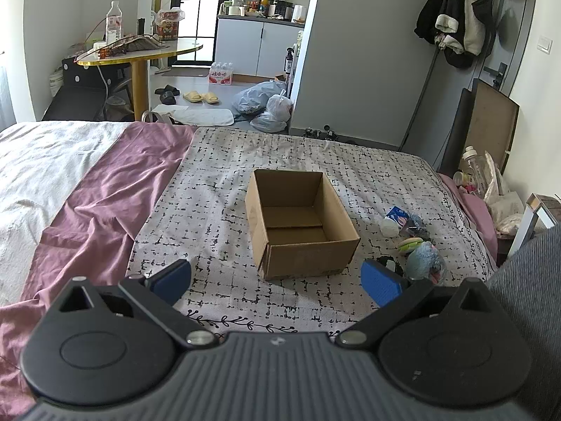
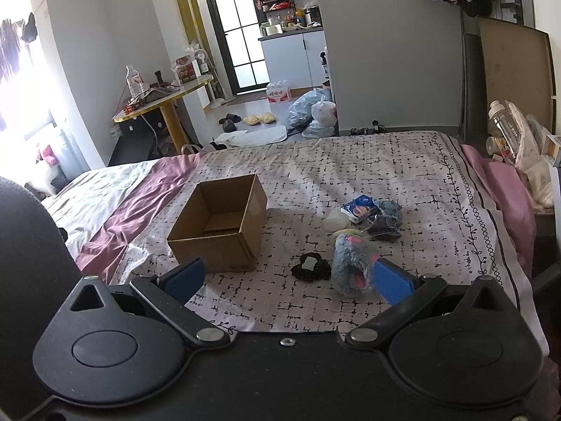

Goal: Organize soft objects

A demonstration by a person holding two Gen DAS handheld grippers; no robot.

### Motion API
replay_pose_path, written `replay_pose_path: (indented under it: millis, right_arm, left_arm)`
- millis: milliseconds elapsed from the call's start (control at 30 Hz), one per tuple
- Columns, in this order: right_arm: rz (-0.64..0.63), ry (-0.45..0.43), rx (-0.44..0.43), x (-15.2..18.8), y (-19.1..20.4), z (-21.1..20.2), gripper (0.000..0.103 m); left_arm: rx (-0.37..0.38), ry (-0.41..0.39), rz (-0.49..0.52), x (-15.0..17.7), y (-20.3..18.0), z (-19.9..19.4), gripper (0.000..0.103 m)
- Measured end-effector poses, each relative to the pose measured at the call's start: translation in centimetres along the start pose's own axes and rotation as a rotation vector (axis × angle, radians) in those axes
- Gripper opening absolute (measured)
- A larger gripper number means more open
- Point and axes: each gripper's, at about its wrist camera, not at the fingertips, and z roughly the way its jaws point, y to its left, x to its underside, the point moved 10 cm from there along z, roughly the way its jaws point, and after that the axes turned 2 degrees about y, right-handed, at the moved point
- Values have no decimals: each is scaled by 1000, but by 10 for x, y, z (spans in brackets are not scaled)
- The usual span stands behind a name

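Note:
An open, empty cardboard box [image 1: 298, 221] stands on the patterned bedspread [image 1: 217, 189]; it also shows in the right wrist view [image 2: 221, 224]. To its right lie soft things: a blue-grey plush toy [image 2: 350, 263], also in the left wrist view [image 1: 426, 259], a black fabric piece [image 2: 310, 266], a blue tissue pack [image 2: 361, 207], a white round item [image 2: 336, 222] and a dark grey bundle [image 2: 385, 217]. My left gripper [image 1: 277, 280] is open and empty, just in front of the box. My right gripper [image 2: 289, 279] is open and empty, its right finger beside the plush toy.
A purple sheet [image 1: 105, 189] and white blanket [image 1: 42, 161] cover the bed's left side. A grey cushion [image 1: 533, 287] sits at the right. Beyond the bed are a round table [image 1: 140, 52], bags on the floor [image 1: 266, 101] and a cluttered bedside stand [image 2: 515, 147].

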Motion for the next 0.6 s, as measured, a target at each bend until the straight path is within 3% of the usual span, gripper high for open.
replay_pose_path:
  millis: [600]
  right_arm:
    - [-2, -3, -4, 0, 2, 1, 103]
  left_arm:
    - [-9, -10, 6, 0, -1, -4, 102]
